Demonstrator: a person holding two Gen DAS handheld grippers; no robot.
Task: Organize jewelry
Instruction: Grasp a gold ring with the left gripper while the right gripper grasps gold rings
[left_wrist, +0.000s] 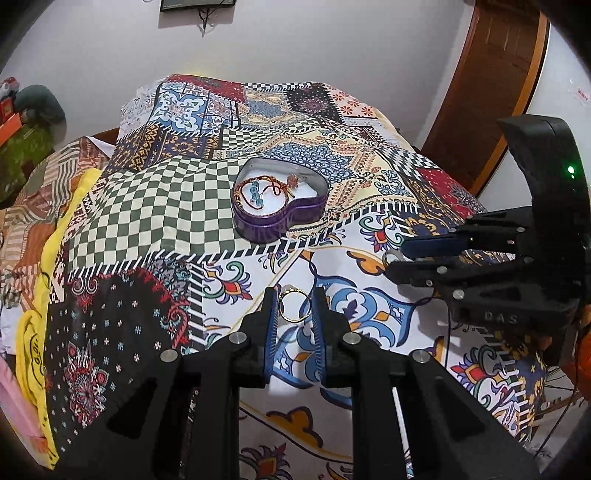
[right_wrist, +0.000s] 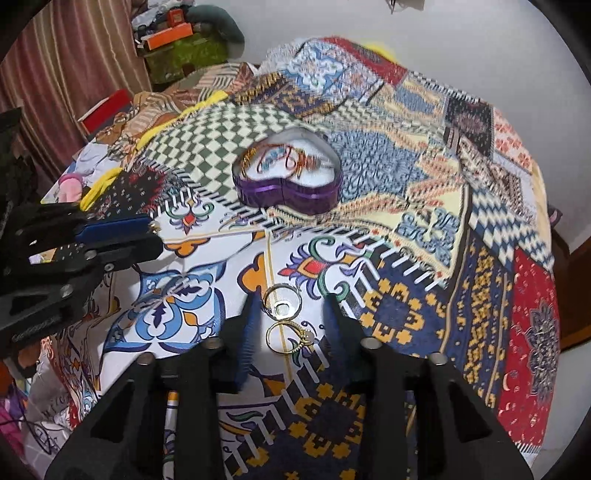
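A purple heart-shaped tin (left_wrist: 258, 223) (right_wrist: 266, 195) with a white lining stands on the patchwork bedspread (left_wrist: 147, 206) and holds red, gold and blue bracelets (left_wrist: 258, 192). My left gripper (left_wrist: 294, 295) is shut on a thin gold ring (left_wrist: 293, 304), held above the cloth; the right wrist view shows that gripper (right_wrist: 157, 230) from the side. My right gripper (right_wrist: 291, 306) points down at the cloth to the right. Two gold rings lie between its fingers: one with a silver hexagonal piece (right_wrist: 282, 302), one with a pale stone (right_wrist: 291, 338). Its pads stand clear of both.
The bedspread (right_wrist: 406, 295) drops off at the near and right edges. A yellow garment (left_wrist: 33, 332) and striped cloths lie along the left side. A wooden door (left_wrist: 491, 85) stands at the back right. Boxes and clutter (right_wrist: 173, 40) sit by a curtain (right_wrist: 55, 74).
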